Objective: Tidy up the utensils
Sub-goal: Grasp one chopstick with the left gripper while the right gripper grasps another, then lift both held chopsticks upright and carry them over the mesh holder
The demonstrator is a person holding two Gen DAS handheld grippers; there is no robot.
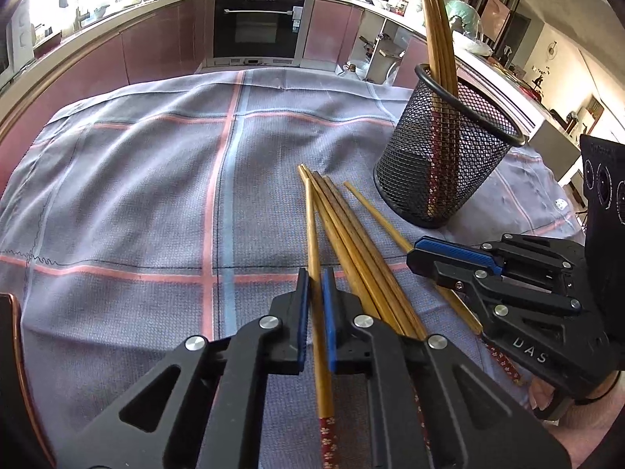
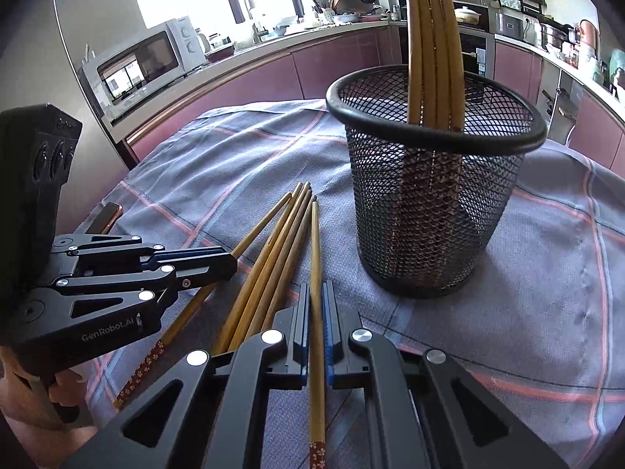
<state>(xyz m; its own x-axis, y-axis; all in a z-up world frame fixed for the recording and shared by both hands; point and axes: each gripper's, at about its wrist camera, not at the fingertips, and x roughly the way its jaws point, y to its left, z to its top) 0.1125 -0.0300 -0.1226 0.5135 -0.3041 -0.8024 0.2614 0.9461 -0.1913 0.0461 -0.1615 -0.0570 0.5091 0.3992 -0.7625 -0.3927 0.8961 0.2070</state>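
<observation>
My left claw [image 1: 315, 293] is clenched on one chopstick [image 1: 313, 234], pinched mid-shaft; right claw [image 2: 316, 305] is likewise clenched on another chopstick [image 2: 315, 242]. Both sticks lie at the edges of the loose chopstick pile [image 1: 351, 226] on the bench cloth [image 1: 136, 195], just beside the mesh holder [image 2: 422, 211], which already has a few sticks standing in it.

Handling, my guess: wood, v. light, stiff, smooth, thin, so prob. slippery and apt to pivot in the pads. Best grip is mid-shaft or nearer the patterned thick end, not the taper.

In the way: neighbouring sticks touching mine may drag along; standing sticks crowd the holder mouth; holder looks light, could tip if knocked. Phone [image 2: 105, 215] at bench edge, well apart.
</observation>
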